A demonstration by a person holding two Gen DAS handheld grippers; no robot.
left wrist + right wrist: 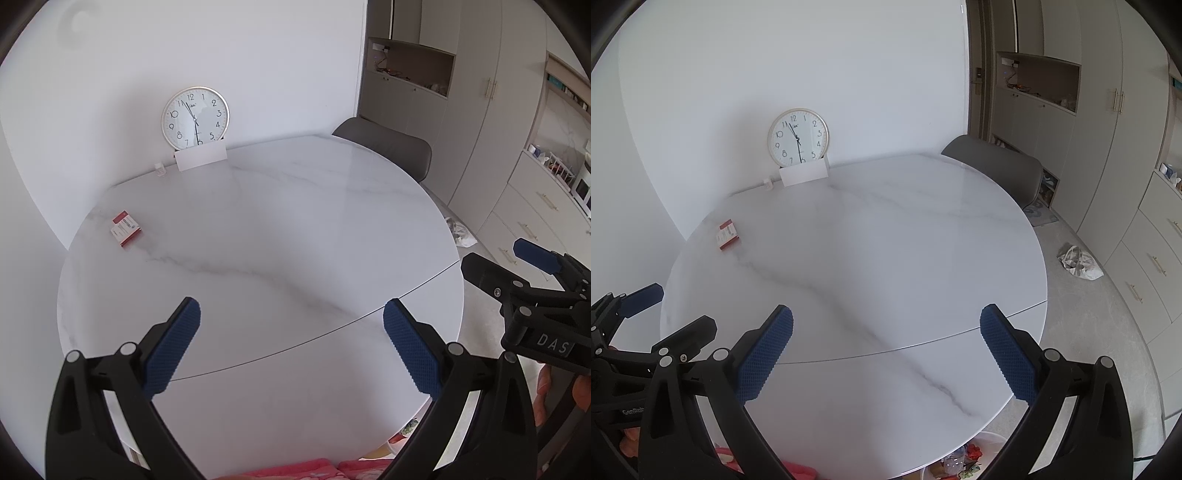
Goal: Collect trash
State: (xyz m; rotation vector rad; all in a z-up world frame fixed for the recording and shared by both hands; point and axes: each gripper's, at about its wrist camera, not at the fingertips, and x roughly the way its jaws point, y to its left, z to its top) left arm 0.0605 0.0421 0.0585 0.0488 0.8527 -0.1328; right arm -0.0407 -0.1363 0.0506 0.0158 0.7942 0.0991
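A small red and white box (pixel 126 228) lies on the far left of the round white marble table (pixel 280 236); it also shows in the right wrist view (pixel 728 234). My left gripper (pixel 291 343) is open and empty above the table's near part. My right gripper (pixel 886 350) is open and empty, beside the left one; it shows at the right edge of the left wrist view (pixel 495 262). A crumpled white bag (pixel 1080 263) with scraps lies on the floor to the right of the table. A bin with colourful trash (pixel 964 459) sits under the table's near edge.
A wall clock (pixel 195 119) leans on the wall behind a white card (pixel 201 157) at the table's far side, with a tiny bottle (pixel 160 170) beside it. A grey chair (pixel 997 166) stands at the far right. Cabinets (pixel 1108 155) line the right wall.
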